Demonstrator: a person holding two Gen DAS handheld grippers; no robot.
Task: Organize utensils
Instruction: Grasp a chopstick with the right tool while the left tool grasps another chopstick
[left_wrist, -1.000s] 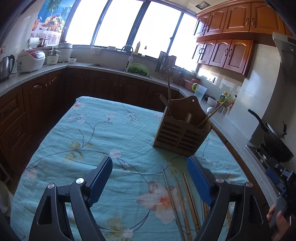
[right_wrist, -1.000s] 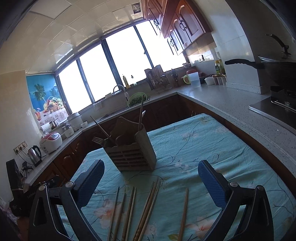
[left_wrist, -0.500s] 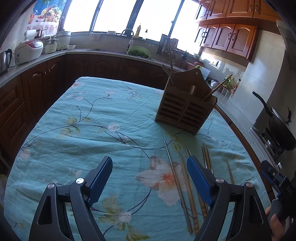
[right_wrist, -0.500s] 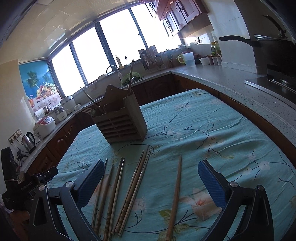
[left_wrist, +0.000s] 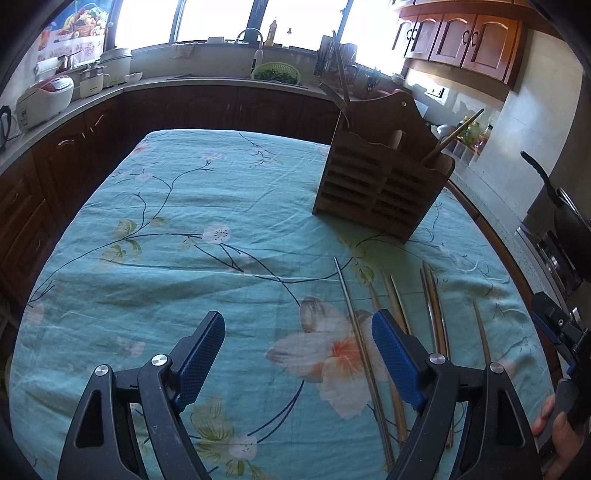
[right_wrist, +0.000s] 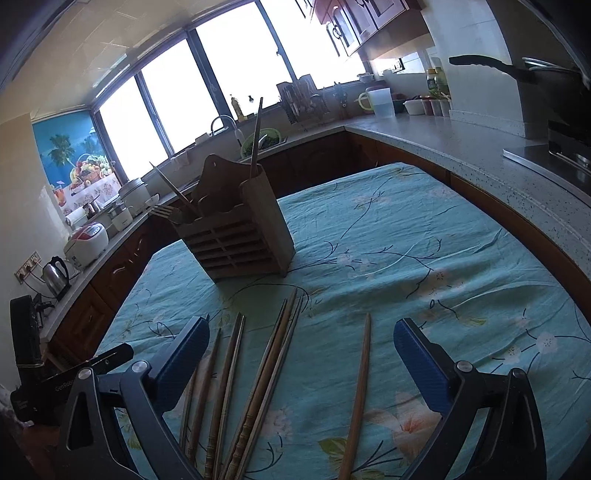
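Note:
Several wooden chopsticks (right_wrist: 273, 362) lie side by side on the teal floral tablecloth (right_wrist: 424, 266); one (right_wrist: 360, 384) lies apart on the right. In the left wrist view a metal chopstick (left_wrist: 354, 325) lies left of the wooden ones (left_wrist: 432, 306). A wooden slotted utensil holder (right_wrist: 240, 232) stands beyond them with a fork and chopsticks in it; it also shows in the left wrist view (left_wrist: 380, 184). My left gripper (left_wrist: 297, 354) is open and empty above the cloth. My right gripper (right_wrist: 301, 358) is open and empty over the chopsticks.
Dark wood cabinets and a grey counter (right_wrist: 461, 144) wrap around the table. A rice cooker (left_wrist: 44, 96) and kettle (right_wrist: 55, 275) stand on the left counter. A black pan (left_wrist: 565, 218) sits on the stove at the right. The right gripper's body (left_wrist: 557, 325) shows at the left view's right edge.
Both grippers have tilted down and moved closer to the table. The chopsticks now sit between and under the right gripper's fingers. Both stay open.

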